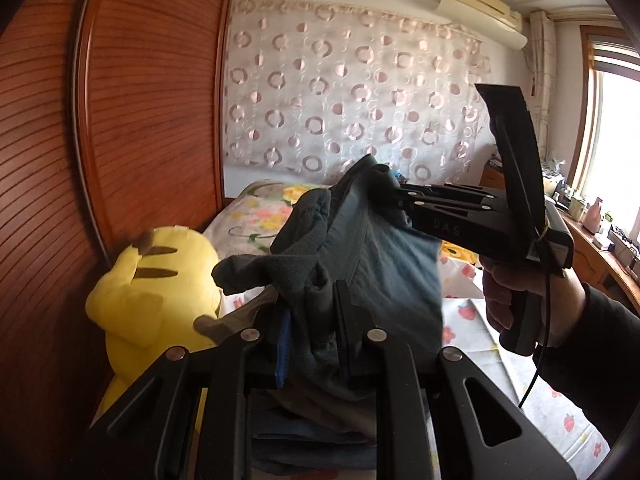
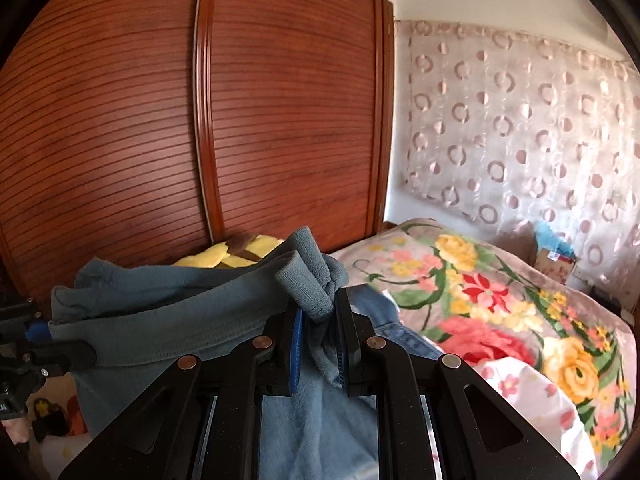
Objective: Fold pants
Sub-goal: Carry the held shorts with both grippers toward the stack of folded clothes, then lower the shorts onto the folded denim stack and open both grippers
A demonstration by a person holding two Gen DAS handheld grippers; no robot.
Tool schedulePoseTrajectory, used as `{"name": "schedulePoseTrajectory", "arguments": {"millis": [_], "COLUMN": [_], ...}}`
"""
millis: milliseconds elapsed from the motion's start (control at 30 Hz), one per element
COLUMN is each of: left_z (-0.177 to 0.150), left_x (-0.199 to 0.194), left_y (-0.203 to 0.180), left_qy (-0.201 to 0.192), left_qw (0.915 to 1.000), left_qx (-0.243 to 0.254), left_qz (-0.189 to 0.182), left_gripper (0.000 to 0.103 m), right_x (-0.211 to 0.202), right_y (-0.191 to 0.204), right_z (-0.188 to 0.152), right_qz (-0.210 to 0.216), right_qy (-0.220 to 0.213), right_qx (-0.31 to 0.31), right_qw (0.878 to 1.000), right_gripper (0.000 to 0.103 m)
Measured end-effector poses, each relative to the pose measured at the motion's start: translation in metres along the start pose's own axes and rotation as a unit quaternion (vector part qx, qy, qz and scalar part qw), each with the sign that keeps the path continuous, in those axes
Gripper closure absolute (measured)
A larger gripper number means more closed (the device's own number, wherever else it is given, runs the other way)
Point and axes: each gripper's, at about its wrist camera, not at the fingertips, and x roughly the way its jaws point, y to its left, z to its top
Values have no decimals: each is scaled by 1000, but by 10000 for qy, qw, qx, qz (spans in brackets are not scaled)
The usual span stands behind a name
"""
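Right now your left gripper and right gripper each clamp the waistband of the grey-blue pants, holding them aloft over the floral bedspread.

I see pants strung between my left gripper and right gripper, above the bed, plush toy left, wardrobe behind

Slatted wooden wardrobe beside bed; circle-patterned curtain behind; air conditioner; bright window right
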Motion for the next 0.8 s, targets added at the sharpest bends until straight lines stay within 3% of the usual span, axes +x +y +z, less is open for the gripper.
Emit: {"name": "schedulePoseTrajectory", "arguments": {"millis": [133,167,200,333,500,633,800], "left_z": [-6,-8,-8,-9,-4,-2,-7], "left_x": [2,3,5,5,-7,-12,7], "left_y": [6,6,6,7,1,-7,-15], "left_qy": [96,139,175,208,71,-43,209], "left_qw": [9999,9998,9996,9995,9995,9996,9988], "left_qx": [-125,-111,-84,-99,19,101,308], "left_qz": [53,127,191,207,318,248,317], "left_gripper": [83,80,75,55,54,54,54], "right_x": [12,13,14,8,-22,-40,-33], "right_y": [-2,-2,-5,-19,-36,-41,-49], "right_z": [10,11,12,14,16,1,-14], "right_qz": [56,83,94,65,100,414,662], "right_qy": [88,116,151,199,35,70,346], "right_qx": [-55,-44,3,295,325,297,232], "right_qw": [9999,9999,9998,9993,9994,9987,9969], "right_gripper": [89,84,77,65,63,63,63]}}
